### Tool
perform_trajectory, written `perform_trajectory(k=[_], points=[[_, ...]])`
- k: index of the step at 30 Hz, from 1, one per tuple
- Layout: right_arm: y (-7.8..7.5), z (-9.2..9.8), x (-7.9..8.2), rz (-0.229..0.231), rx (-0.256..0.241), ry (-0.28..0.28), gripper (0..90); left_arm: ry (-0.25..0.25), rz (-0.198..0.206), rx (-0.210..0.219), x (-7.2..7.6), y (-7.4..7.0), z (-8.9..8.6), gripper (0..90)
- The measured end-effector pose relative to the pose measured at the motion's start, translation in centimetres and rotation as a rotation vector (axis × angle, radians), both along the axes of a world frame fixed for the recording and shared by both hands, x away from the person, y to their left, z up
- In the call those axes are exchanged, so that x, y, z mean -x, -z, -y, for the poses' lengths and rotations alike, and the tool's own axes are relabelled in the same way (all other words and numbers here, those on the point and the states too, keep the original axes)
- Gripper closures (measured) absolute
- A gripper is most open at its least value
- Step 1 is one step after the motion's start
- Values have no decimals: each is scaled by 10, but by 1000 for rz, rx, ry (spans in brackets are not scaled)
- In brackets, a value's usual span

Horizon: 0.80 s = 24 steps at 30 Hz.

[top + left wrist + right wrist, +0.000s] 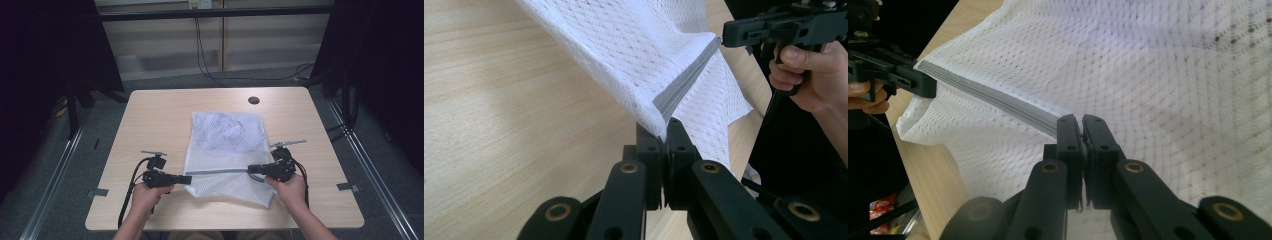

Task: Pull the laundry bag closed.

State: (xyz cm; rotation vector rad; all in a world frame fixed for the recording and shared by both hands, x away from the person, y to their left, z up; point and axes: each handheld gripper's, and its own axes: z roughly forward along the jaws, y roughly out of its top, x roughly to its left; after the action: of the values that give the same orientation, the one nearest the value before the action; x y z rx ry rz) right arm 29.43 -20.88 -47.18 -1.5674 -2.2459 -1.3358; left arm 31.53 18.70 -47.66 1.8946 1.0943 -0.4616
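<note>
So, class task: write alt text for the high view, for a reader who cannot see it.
Two hand-held grippers stretch the grey zipper of a white mesh bag taut on a wooden table: the left gripper pinches one end, the right gripper the other.

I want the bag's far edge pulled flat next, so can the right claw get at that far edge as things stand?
Probably not right away: the right claw is shut on the grey zipper of the mesh bag, opposite the left claw. Once it lets go, nothing on the table blocks the way.
</note>
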Motion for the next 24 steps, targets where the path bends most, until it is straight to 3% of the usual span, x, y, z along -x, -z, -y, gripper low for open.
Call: perform_trajectory(k=[9, 24], points=[[0, 7, 2, -7, -13, 9, 866, -3, -9, 2, 1, 1, 1, 882], [1, 23, 5, 0, 7, 35, 865, 2, -5, -5, 1, 1, 2, 882]])
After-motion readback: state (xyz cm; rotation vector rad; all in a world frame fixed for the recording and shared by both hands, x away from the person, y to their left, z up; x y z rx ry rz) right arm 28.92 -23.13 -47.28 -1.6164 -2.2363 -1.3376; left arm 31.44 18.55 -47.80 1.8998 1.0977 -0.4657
